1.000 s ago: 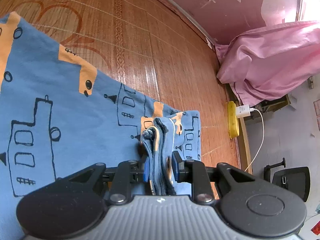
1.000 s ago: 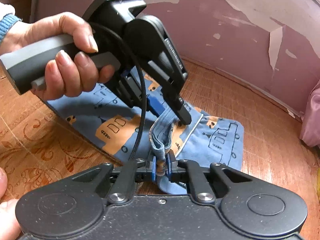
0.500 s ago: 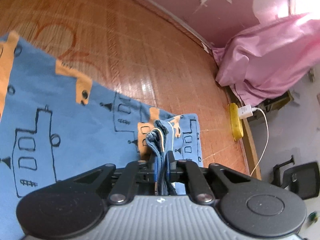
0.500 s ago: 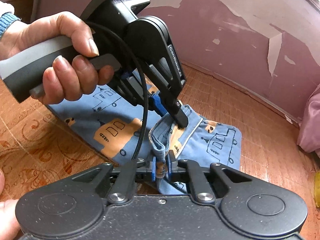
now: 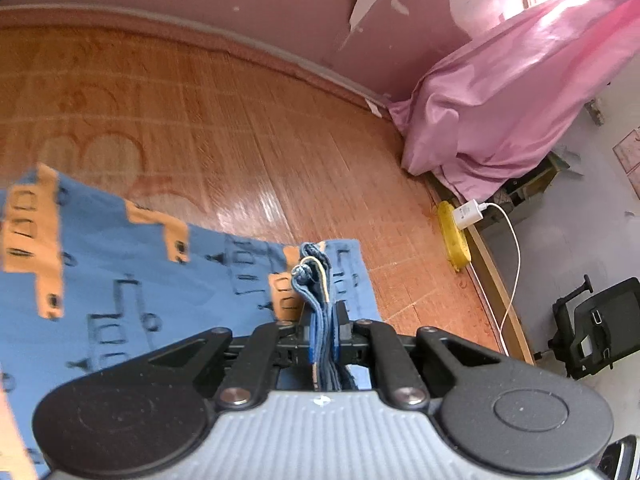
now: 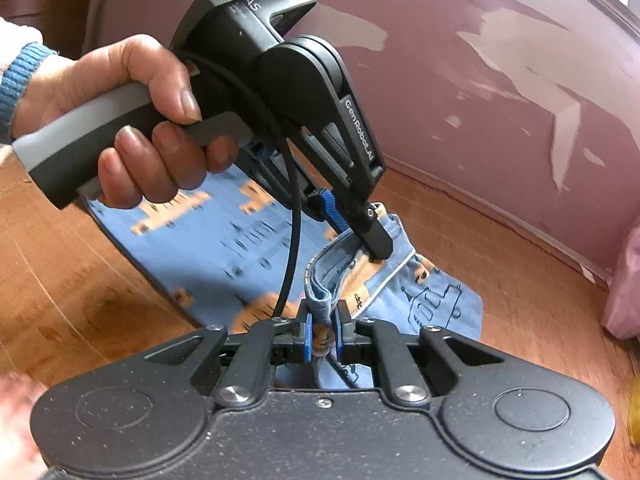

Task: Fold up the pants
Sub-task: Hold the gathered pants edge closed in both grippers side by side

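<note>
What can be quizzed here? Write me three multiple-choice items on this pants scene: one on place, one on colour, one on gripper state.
1. Where do the pants lie?
A. on a woven mat on the floor
B. on a chair
C. in a basket

2. What colour is the draped cloth by the wall?
A. green
B. pink
C. white

3. How do the jaws of the left gripper stand?
A. wide open, holding nothing
B. shut on the plug
C. shut on a bunched edge of the pants

Answers: 1 A, the printed blue fabric spreads over the orange mat. 2 B, it shows pink beside the peeling wall. 3 C, layered blue fabric is pinched between them; the right gripper clamps an edge too.
</note>
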`<state>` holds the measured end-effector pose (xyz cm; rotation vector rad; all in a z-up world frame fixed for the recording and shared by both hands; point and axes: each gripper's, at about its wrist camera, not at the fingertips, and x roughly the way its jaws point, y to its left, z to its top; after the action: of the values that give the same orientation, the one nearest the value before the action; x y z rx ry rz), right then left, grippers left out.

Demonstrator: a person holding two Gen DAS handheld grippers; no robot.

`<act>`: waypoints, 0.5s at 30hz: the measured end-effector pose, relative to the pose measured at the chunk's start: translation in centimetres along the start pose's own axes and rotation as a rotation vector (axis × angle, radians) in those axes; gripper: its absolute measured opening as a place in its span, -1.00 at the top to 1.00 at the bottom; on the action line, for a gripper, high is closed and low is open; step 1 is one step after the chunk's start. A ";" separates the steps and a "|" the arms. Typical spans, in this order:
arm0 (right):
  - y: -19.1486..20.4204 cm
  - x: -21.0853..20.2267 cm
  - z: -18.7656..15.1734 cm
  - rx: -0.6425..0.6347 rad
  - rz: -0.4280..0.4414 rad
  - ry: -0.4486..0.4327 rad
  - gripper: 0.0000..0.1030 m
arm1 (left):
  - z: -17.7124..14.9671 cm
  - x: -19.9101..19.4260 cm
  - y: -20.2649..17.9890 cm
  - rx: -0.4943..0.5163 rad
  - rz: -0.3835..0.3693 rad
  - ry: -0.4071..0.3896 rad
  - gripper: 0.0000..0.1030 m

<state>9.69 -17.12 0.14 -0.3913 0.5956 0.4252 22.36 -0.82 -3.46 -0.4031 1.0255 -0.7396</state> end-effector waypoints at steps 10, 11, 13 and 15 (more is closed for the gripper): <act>5.0 1.9 3.4 -0.092 0.182 -0.012 0.79 | -1.7 -6.4 6.0 -0.089 0.055 -0.062 0.83; 5.5 2.2 3.5 -0.104 0.200 -0.008 0.79 | -1.9 -6.7 6.5 -0.100 0.064 -0.065 0.83; 6.1 3.0 4.1 -0.124 0.227 -0.004 0.79 | -2.3 -7.4 7.6 -0.122 0.077 -0.072 0.83; 6.8 3.4 4.6 -0.136 0.249 -0.003 0.79 | -2.7 -8.1 8.5 -0.136 0.088 -0.083 0.83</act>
<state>11.01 -8.37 -0.03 -0.4484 0.6171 0.7074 20.52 11.03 -5.04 -0.4988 1.0112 -0.5722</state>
